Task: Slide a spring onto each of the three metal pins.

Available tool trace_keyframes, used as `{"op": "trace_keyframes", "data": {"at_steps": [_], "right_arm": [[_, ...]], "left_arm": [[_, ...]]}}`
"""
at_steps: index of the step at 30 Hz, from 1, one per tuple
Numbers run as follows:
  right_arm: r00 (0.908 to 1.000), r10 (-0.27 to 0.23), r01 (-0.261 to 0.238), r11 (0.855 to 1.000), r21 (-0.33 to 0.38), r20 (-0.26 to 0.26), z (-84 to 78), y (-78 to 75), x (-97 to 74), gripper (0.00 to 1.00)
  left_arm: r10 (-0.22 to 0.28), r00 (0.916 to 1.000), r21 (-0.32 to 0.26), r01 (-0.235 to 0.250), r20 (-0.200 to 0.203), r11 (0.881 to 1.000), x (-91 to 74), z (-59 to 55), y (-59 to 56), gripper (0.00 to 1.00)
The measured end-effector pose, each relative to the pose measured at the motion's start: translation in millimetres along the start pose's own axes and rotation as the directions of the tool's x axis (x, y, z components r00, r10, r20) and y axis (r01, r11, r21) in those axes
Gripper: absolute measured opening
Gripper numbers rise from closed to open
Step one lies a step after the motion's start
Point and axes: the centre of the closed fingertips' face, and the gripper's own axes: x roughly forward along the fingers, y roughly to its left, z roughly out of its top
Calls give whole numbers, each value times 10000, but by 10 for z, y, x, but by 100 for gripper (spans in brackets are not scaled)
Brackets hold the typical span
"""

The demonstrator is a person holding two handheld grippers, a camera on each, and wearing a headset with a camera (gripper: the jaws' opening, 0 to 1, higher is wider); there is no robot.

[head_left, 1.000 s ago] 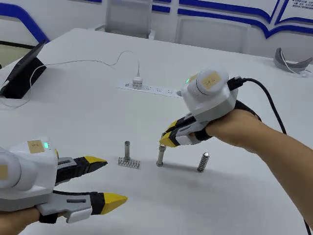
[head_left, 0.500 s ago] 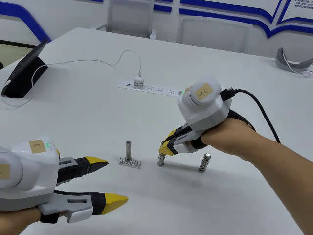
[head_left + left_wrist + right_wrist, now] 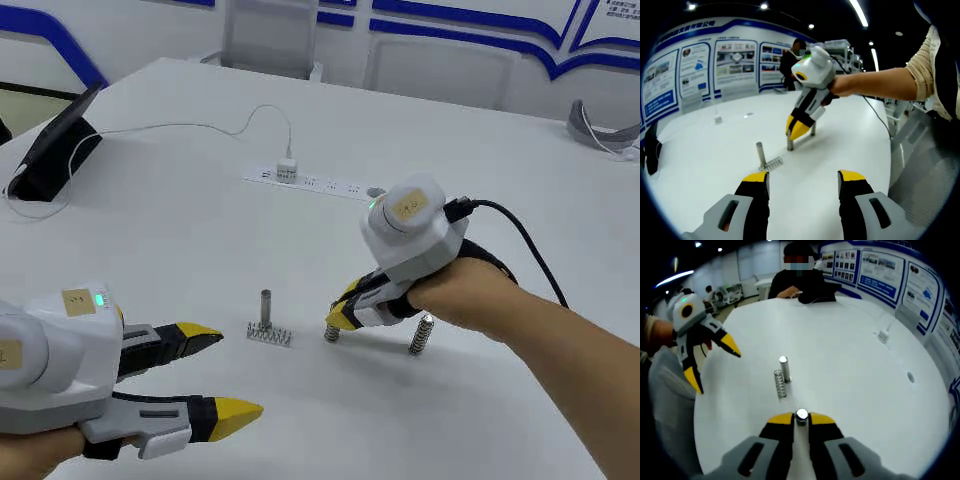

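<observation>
Three metal pins stand on the white table. The left pin is bare, with a loose spring lying at its foot. My right gripper is low on the middle pin and shut on a spring that surrounds it; the pin's top pokes up between the jaws. The right pin wears a spring. My left gripper hovers open at the near left, holding nothing. From the left gripper view the bare pin, loose spring and right gripper lie ahead.
A white power strip with a plugged charger and cable lies beyond the pins. A black tablet stands at the far left. A grey object rests at the far right. A person sits across the table.
My right gripper has come down along the middle pin, taking the spring down toward the table. The left gripper has stayed where it was, open.
</observation>
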Motion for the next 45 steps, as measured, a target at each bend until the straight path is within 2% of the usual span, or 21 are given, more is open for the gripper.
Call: {"op": "trace_keyframes", "data": {"at_steps": [8, 18, 28, 35, 45], "right_arm": [[10000, -9, 9, 10000, 38, -35, -32, 19, 7, 15], [9995, -311, 313, 9992, -242, 86, 5, 3, -112, 19], [9974, -391, 436, 9963, -744, 602, 231, 102, -217, 20], [9968, -138, 221, 9941, -1061, 788, 375, 215, -138, 20], [9986, 307, -249, 9911, -1309, 424, 352, 351, 102, 19]], "left_arm": [[17, 10000, -6, -17, 19, 10000, -5, 4, -1, 56], [9, 10000, 5, -9, 31, 10000, 2, 6, -9, 56], [55, 10000, 39, -55, 41, 10000, 3, 21, 7, 56], [121, 9999, 42, -121, 46, 9999, -12, 25, 20, 56], [192, 9998, 6, -192, -13, 9998, -44, -2, 43, 55]]}}
